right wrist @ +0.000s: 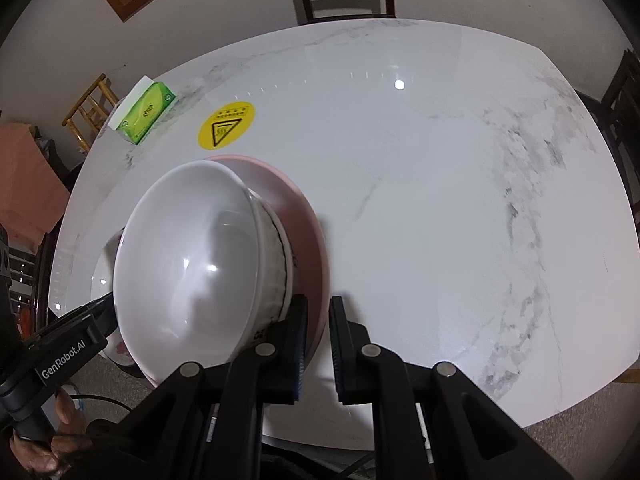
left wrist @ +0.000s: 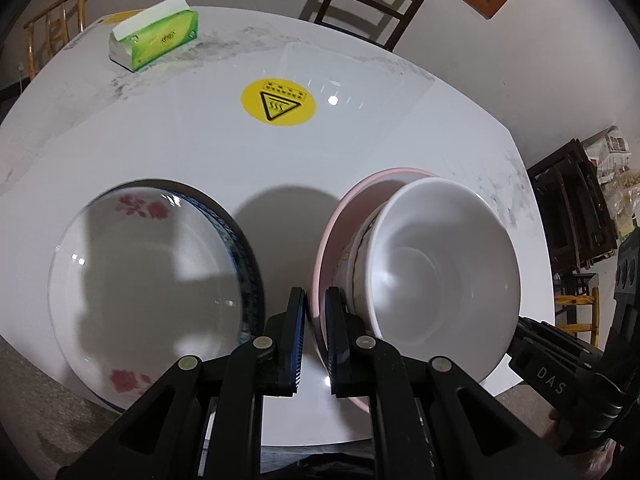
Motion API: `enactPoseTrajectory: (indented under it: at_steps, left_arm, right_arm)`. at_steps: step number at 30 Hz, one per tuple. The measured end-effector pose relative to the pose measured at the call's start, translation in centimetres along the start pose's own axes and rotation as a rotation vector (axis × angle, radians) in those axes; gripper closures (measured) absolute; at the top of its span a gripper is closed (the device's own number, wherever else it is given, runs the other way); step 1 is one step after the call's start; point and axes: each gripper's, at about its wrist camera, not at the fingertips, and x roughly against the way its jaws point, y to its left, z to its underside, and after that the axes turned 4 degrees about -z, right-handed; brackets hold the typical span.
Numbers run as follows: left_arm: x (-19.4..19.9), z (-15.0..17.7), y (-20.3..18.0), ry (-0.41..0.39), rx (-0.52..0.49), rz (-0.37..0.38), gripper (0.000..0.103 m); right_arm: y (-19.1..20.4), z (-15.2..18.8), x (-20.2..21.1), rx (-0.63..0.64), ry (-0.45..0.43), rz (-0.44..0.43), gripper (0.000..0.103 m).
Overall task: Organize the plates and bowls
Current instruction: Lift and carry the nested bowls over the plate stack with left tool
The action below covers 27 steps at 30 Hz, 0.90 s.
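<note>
Pink plate (left wrist: 340, 216) with a white bowl (left wrist: 436, 264) sitting in it is held up by both tools, near the front edge of the bench (left wrist: 200, 140). The left gripper (left wrist: 316, 344) has its fingers (left wrist: 297, 344) pinched tight on one side of the pink rim. The right gripper (right wrist: 319, 350) pinches the other side of the same rim (its black fingers (right wrist: 298, 352) show one on each side of the plate's edge). Both tools point steeply down at the bench.

A flowered plate (left wrist: 152, 280) with a dark blue rim lies flat at the front left part of the bench, just beside the lifted pair.

So the bowl is already stacked in the pink plate. I think what is left is to set this pair on the flowered plate, or somewhere tidy. The plate looks tipped, so the bowl might slide.

A green tissue pack (left wrist: 154, 40) sits near the far left corner.
</note>
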Motion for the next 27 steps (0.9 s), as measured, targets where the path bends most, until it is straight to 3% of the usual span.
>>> enactPoseTrajectory:
  at_steps: [27]
  left_arm:
    - [5.2, -1.4, 8.9, -0.078, 0.117, -0.08, 0.097]
  right_arm:
    - [11.1, -2.8, -1.3, 0.177, 0.024, -0.052, 0.091]
